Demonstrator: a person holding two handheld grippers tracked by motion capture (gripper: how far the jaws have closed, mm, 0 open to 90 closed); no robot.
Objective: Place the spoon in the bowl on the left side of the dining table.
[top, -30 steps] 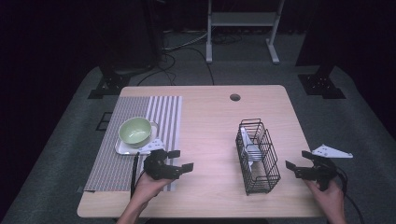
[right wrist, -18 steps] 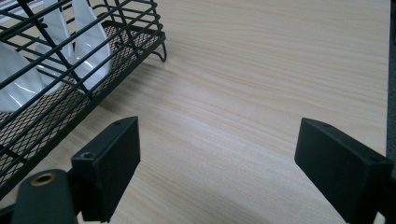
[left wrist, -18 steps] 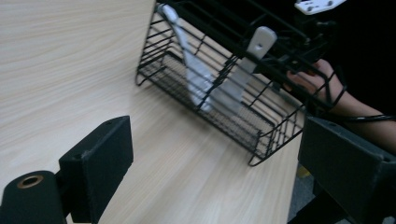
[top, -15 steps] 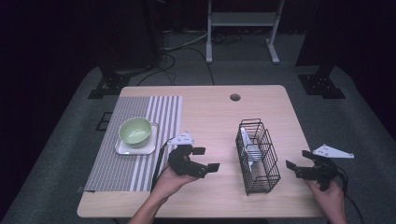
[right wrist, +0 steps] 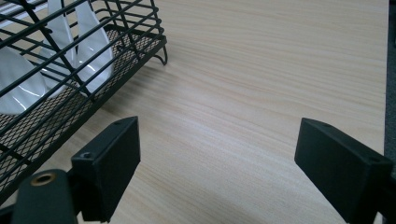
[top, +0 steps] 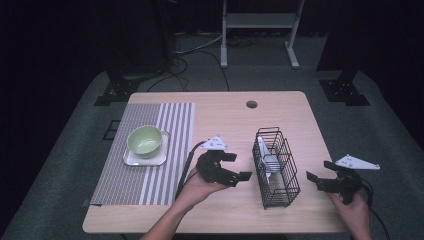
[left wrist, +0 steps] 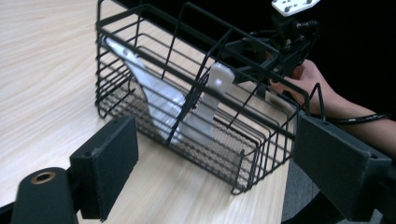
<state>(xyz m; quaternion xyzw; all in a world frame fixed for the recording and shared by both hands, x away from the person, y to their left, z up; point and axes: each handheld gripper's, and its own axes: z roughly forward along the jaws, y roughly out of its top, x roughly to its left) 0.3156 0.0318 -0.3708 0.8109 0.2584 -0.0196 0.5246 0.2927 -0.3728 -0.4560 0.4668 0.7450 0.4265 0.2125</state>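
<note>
The left gripper point(top: 235, 167) has been carried from beside the pale green ceramic bowl point(top: 145, 140) on its white square plate point(top: 131, 160), over the grey-and-white striped placemat point(top: 150, 175), across the light wooden table point(top: 225, 120) to a spot just beside the black wire basket point(top: 276, 169). Its jaws are spread wide with nothing between them, though they have just been drawn in slightly. In the left gripper view the basket point(left wrist: 196, 107) is framed between the jaws, and two white plastic spoons point(left wrist: 205, 105) are seen leaning inside it. The shift is judged to mean that a spoon is the next thing to be picked, probably for the bowl; a reach over the rim and a grip on a handle would be needed. The right gripper point(top: 325, 172) is held unmoved near the basket's other side, released and empty above bare wood point(right wrist: 261, 93).
</note>
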